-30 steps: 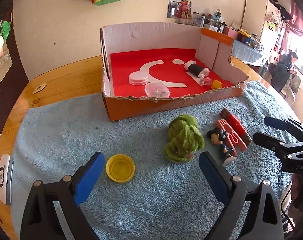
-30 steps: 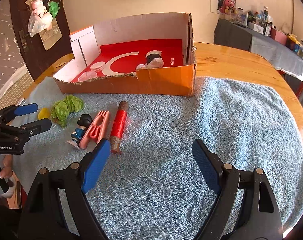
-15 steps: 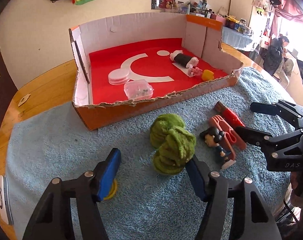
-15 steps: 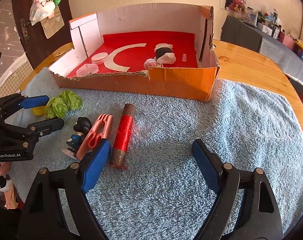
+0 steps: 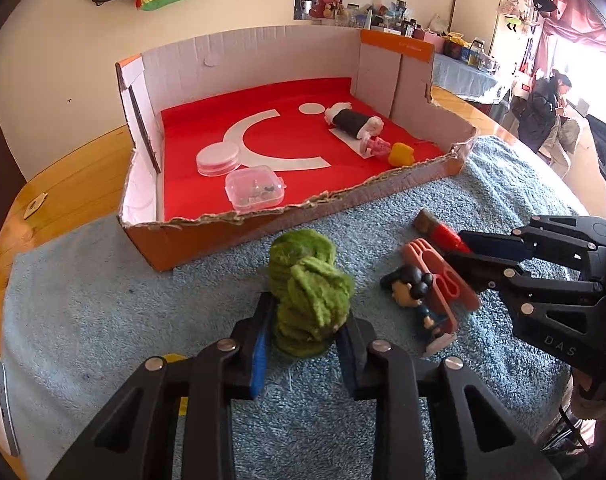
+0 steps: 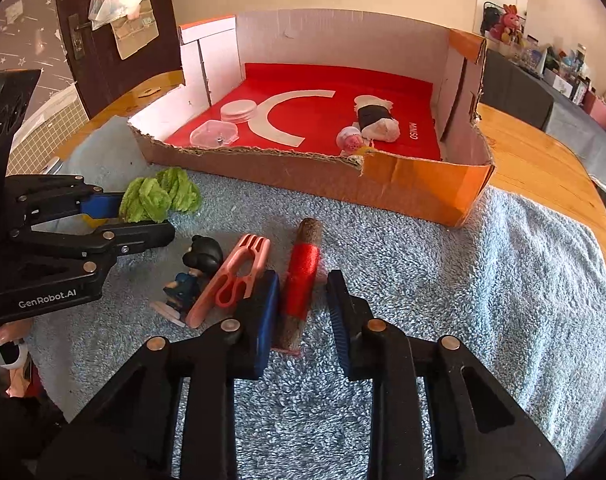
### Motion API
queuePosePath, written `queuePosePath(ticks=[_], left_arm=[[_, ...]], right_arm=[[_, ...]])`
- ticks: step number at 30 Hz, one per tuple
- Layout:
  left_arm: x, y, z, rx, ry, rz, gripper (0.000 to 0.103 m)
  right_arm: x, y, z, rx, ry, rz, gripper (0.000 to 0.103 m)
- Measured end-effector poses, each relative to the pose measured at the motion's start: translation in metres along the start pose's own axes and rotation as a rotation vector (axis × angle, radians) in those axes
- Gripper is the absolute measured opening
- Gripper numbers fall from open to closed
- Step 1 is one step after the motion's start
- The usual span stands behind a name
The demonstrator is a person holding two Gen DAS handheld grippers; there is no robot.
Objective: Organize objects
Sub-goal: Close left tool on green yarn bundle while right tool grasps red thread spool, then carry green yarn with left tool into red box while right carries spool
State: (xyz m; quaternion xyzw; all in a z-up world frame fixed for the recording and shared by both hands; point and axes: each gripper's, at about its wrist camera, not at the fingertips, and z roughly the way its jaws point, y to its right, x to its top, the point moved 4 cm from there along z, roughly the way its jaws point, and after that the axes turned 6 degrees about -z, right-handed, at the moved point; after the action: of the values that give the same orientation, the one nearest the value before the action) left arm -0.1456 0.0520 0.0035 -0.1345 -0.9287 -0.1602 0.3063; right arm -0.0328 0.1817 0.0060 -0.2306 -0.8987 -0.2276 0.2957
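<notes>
Got the left gripper (image 5: 305,332) squeezed nearly closed on the fuzzy green yarn bundle (image 5: 309,280), pads pressing its lower sides, over toward the left part of the shaggy blue towel (image 5: 103,320). Looks like a low, off-centre grab on something squashy, so could easily flop over or slide out on the lift. Also worth minding the small yellow cap (image 5: 175,358) peeking out just under that gripper; might get dragged along.

Further right, near the towel's middle: a little dark-haired toy figurine (image 6: 195,276) touching a pink plastic clip (image 6: 235,280), and right beside those a red thread spool with brown ends (image 6: 307,256).

Got the right gripper (image 6: 303,280) about half open, straddling the spool but not clamped yet. Seems tight on the clip side, so closing could nudge or pinch the clip too. Round spool, so could roll away.

Then need to clear the torn front wall of the orange cardboard box (image 6: 423,188) at the towel's far edge, or risk snagging.
</notes>
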Motion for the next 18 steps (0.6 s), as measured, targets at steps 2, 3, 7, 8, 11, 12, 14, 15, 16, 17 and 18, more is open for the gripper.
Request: queuePosePath(ticks=[2,3,7,8,11,12,14,15,16,17,18], left_arm=[[0.000,0.000,0.000,0.003,0.002,0.002,0.029],[0.000,0.000,-0.001,0.005,0.005,0.000,0.029],[0.001,0.000,-0.006,0.000,0.018,-0.012,0.029],[0.001,0.000,-0.008,-0.001,0.023,-0.014,0.029],[0.003,-0.001,-0.015,-0.003,0.041,-0.021,0.029],[0.004,-0.001,-0.018,-0.004,0.046,-0.022,0.029],[0.005,-0.001,-0.023,-0.008,0.059,-0.027,0.029],[0.005,0.000,-0.025,-0.010,0.065,-0.028,0.029],[0.006,0.000,-0.028,-0.011,0.070,-0.030,0.029],[0.006,0.000,-0.030,-0.012,0.075,-0.032,0.029],[0.006,0.001,-0.032,-0.014,0.080,-0.032,0.029]], right_arm=[[-0.001,-0.003,-0.001,0.026,0.001,-0.003,0.014],[-0.001,-0.003,-0.001,0.026,0.004,0.001,0.014],[-0.001,-0.003,-0.004,0.029,0.013,0.017,0.014],[-0.001,-0.002,-0.006,0.028,0.019,0.023,0.014],[0.001,-0.002,-0.012,0.033,0.032,0.032,0.014],[0.001,-0.003,-0.014,0.036,0.035,0.033,0.014],[0.003,-0.003,-0.019,0.047,0.051,0.042,0.014],[0.004,-0.003,-0.022,0.050,0.056,0.046,0.014],[0.005,-0.003,-0.024,0.050,0.063,0.046,0.014],[0.005,-0.003,-0.028,0.047,0.071,0.046,0.014],[0.006,-0.004,-0.030,0.045,0.078,0.046,0.014]])
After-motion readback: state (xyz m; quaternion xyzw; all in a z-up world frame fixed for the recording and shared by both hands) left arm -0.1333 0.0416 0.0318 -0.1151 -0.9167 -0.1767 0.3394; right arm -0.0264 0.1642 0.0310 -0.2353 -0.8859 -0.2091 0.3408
